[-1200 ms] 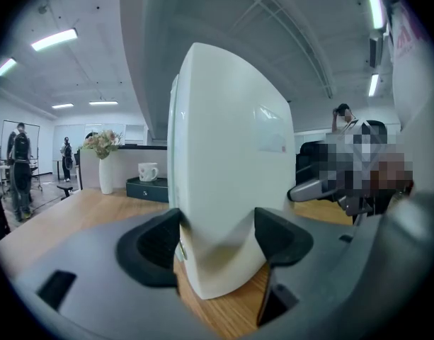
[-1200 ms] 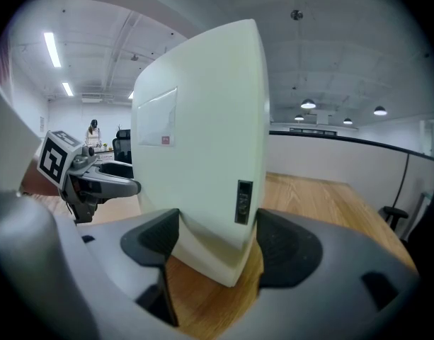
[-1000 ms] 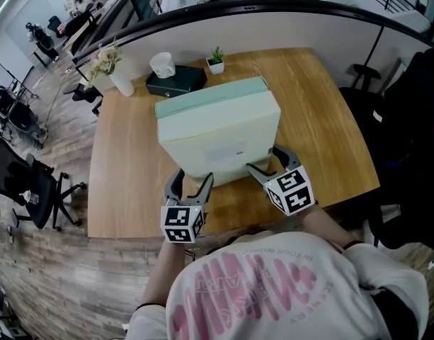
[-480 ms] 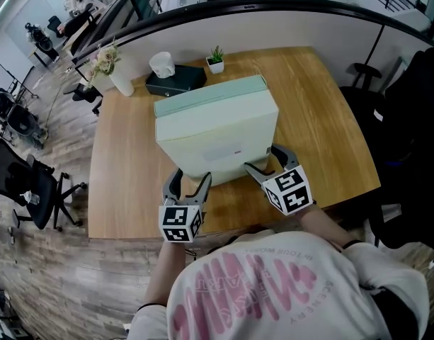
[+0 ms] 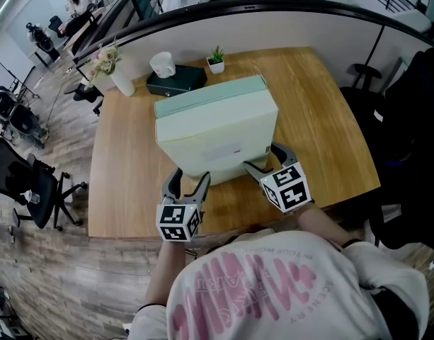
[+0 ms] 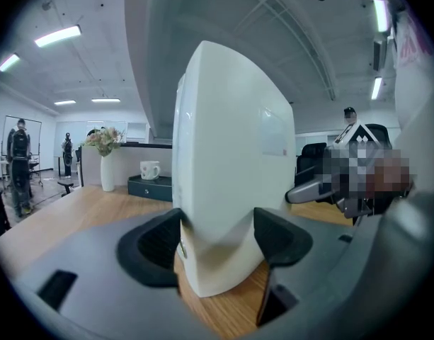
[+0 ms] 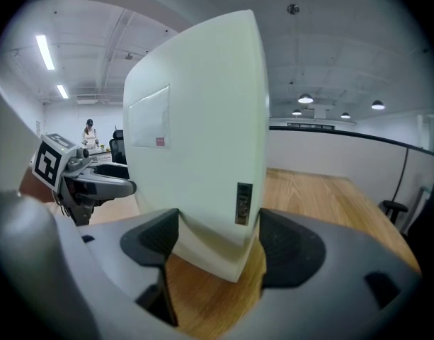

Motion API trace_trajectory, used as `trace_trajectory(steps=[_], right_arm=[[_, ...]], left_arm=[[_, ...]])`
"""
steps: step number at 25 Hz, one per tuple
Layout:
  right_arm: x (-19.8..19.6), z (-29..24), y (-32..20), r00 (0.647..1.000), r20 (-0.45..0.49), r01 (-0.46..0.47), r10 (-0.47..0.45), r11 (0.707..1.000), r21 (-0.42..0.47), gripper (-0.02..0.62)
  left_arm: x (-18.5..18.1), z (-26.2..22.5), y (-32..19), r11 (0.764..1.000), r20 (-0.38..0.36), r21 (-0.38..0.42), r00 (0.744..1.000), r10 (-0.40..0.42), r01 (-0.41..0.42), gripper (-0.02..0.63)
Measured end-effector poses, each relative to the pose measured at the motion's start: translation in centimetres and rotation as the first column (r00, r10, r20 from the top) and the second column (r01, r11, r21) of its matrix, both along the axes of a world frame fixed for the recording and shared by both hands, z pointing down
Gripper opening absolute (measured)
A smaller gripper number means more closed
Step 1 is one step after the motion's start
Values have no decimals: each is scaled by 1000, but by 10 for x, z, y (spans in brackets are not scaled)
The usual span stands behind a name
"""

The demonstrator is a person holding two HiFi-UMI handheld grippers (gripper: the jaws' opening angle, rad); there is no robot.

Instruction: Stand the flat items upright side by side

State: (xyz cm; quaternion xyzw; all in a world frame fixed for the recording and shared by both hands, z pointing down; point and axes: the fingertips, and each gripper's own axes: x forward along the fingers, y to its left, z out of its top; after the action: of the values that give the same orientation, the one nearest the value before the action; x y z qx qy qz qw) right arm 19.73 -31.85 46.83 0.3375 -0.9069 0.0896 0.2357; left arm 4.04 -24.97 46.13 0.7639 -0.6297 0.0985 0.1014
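Flat box, pale, near white. One lower near corner sits between the jaws of the left gripper. Both dark pads press on its two broad faces, and the jaws are spread wide to take its thickness. The right gripper clamps the other lower near corner the same way, with a pad against each face. A small dark label shows on the box just above the pad at that view's right.

The box stands upright on a long edge near the middle of the wooden table. Its top band is mint green; whether that band is a second item behind cannot be told.

Both marker cubes hang at the table's near edge, well apart. Along the far edge is a dark case with a white mug on it. A small potted plant stands just beside the case, and a white vase of flowers is toward the far left corner. An office chair stands on the plank floor left of the table.
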Motion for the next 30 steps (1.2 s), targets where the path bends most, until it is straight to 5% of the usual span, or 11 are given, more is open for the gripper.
trace_trajectory(steps=[6, 16, 25, 30], right_arm=[[2, -2, 0, 1000, 6, -26, 26, 1000, -8, 348], [12, -18, 8, 993, 32, -111, 113, 993, -46, 348], [24, -33, 37, 941, 139, -290, 309, 946, -141, 344], [17, -18, 68, 894, 187, -357, 408, 899, -254, 199]], left_arm=[[-8, -9, 2, 999, -8, 19, 999, -51, 51, 314], [-35, -42, 18, 985, -196, 70, 970, -142, 158, 238], [-44, -70, 57, 996, -332, 51, 941, -57, 78, 202], [-62, -62, 91, 997, -337, 14, 939, -61, 70, 148]])
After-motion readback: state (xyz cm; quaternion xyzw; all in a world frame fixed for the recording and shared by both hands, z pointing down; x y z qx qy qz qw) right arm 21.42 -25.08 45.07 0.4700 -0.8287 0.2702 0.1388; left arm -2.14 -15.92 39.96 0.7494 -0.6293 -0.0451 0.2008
